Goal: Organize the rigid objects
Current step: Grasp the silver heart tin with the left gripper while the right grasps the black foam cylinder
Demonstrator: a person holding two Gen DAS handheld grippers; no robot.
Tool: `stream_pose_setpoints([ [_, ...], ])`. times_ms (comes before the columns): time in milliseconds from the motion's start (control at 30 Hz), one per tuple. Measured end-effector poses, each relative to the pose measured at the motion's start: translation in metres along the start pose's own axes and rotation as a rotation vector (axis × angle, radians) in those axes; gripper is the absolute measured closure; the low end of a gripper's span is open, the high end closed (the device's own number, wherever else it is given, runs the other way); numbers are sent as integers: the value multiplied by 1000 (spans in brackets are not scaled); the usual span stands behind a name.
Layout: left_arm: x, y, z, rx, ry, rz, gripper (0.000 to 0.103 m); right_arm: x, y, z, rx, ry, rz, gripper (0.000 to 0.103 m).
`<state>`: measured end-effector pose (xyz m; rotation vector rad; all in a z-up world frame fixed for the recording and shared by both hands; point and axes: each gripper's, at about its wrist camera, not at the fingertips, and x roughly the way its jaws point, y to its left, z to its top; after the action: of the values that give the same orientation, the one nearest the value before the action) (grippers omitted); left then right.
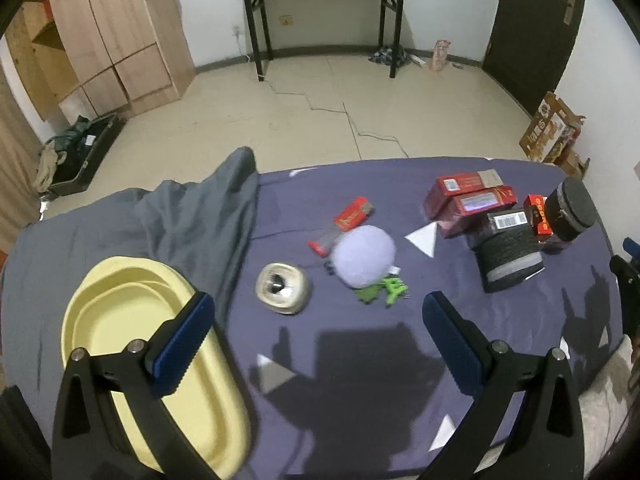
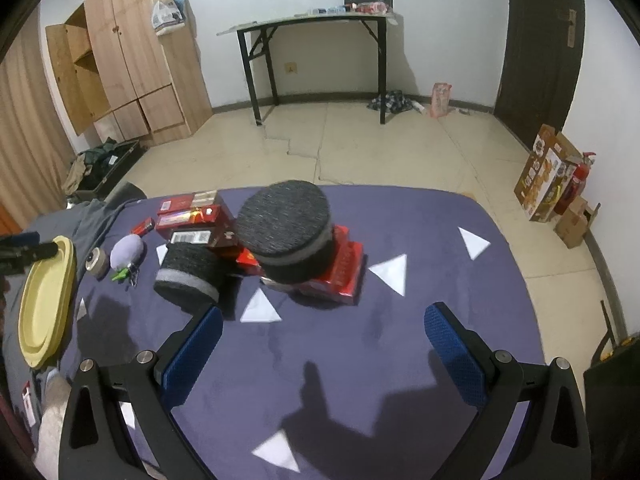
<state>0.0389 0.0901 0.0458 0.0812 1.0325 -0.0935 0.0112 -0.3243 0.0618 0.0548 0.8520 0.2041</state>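
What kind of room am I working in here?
Probably a bedroom at home: a wooden wardrobe against the wall, a folding table opposite, a dark door, and a purple cloth under the work items.

Red boxes [image 2: 192, 216] clustered with two dark felt cylinders [image 2: 286, 232], one tipped.

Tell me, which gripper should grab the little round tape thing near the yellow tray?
Probably the left gripper. It is open, with the tape roll just ahead of its fingers. The right gripper faces the black cylinders and red boxes instead.

dim indoor light | hard foreground shadows | fisheye-bent edges | slight blur
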Motion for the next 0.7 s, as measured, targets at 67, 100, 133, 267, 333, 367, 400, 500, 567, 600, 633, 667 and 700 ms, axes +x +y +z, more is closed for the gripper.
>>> stream_pose_setpoints([
  [67,-3,21,3,6,2,-13,0,-9,-11,2,17,-14,7,0],
  [100,-2,30,3,12,11,-8,0,-13,-14,3,13,-28,4,0],
  [133,0,39,3,18,21,11,0,-16,-15,4,-1,-45,-1,0],
  [267,12,56,-5,-1,19,25,0,-12,-3,13,-70,-75,1,0],
  [333,26,49,-8,23,60,-17,0,-5,7,19,-77,-75,40,0],
  [367,33,45,-9,49,85,-20,0,-1,11,22,-70,-71,53,0],
  [400,40,40,-10,85,107,-7,0,3,12,25,-62,-65,56,0],
  [500,55,29,-12,164,119,21,1,19,16,37,-43,-65,46,0],
  [567,60,26,-11,172,111,-10,1,35,17,45,-40,-60,24,0],
  [600,63,25,-9,172,107,-19,5,42,18,45,-39,-56,12,0],
  [633,65,25,-8,171,106,-17,7,48,18,45,-33,-49,3,0],
  [667,67,26,-7,171,105,-14,12,52,19,44,-31,-47,16,0],
  [700,69,25,-5,177,108,-13,14,54,22,43,-35,-49,21,0],
])
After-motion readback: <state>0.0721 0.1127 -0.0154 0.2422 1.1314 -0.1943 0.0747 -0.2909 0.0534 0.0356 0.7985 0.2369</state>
